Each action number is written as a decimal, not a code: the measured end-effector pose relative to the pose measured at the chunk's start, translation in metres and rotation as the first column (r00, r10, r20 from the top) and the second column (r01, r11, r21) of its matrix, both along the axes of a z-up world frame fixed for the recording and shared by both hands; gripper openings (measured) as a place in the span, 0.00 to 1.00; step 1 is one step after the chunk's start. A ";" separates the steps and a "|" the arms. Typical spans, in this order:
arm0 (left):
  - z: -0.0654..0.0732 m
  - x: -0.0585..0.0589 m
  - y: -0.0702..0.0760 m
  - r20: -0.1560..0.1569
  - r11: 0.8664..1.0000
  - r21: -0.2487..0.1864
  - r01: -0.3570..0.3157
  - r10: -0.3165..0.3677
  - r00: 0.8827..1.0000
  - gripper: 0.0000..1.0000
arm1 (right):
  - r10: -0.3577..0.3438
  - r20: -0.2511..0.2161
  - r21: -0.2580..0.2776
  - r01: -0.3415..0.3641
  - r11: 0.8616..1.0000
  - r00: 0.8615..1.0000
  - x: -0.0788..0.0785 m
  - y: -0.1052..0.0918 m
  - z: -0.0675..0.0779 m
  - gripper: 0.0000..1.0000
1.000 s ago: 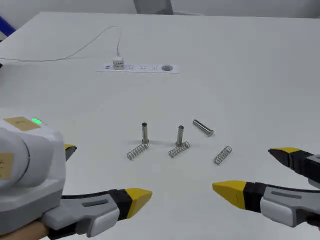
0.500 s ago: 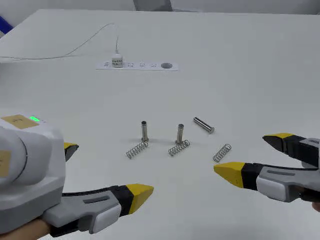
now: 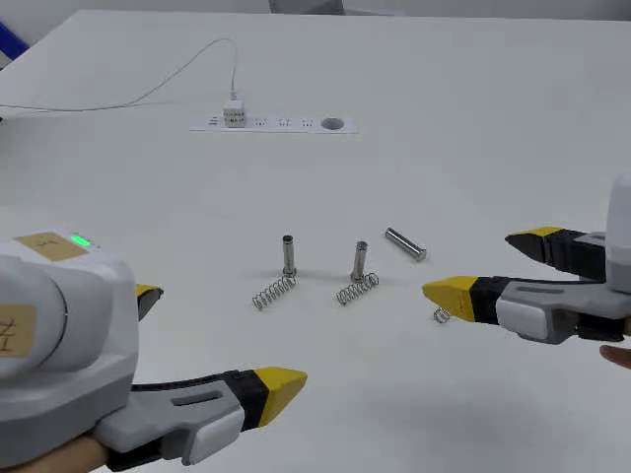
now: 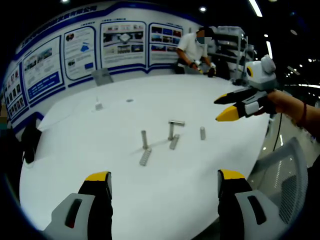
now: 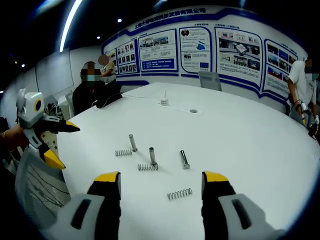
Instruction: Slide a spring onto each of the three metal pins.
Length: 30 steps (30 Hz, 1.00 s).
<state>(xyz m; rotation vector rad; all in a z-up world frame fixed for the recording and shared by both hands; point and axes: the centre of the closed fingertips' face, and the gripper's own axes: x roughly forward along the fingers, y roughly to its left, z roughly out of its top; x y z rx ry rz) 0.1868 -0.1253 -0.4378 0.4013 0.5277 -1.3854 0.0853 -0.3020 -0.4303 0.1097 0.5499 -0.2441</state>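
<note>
In the head view, the left gripper (image 3: 215, 340) sits low on the left with its yellow-tipped jaws spread wide and nothing between them. The right gripper (image 3: 490, 264) reaches in from the right edge, its jaws also spread and empty. On the white table (image 3: 493, 118) the left upright pin (image 3: 288, 254) and the middle upright pin (image 3: 360, 260) stand side by side, each bare. The lying pin (image 3: 404, 243) rests on its side just right of them. The left spring (image 3: 273, 292) lies at the foot of the left upright pin and the middle spring (image 3: 356, 289) at the foot of the middle one. The right spring (image 3: 441, 314) is mostly hidden by the right gripper's lower jaw; we think it lies flat on the table just beneath the tip. A power strip (image 3: 273, 123) with a cable (image 3: 148, 94) lies farther back.

In the left gripper view, our own jaws stand far apart, well short of the parts. All three pins and all three springs lie ahead, and the right gripper (image 4: 223, 107) hovers above the table beyond them.

In the right gripper view, the jaws gape with the right spring (image 5: 179, 193) lying on the table between them, untouched. The lying pin (image 5: 184, 159) is just behind it, and the left gripper (image 5: 65, 145) shows at the far left.
</note>
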 end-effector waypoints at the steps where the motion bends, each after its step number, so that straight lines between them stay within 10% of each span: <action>1: 0.000 0.000 0.000 0.000 1.000 0.000 -0.001 0.001 1.000 0.89 | 0.000 -0.005 -0.001 0.000 1.000 1.000 0.001 -0.001 -0.001 0.66; 30: -0.005 -0.003 -0.011 -0.012 1.000 -0.018 0.016 -0.016 1.000 0.85 | 0.092 -0.093 -0.022 -0.094 0.995 0.991 0.062 -0.044 -0.034 0.50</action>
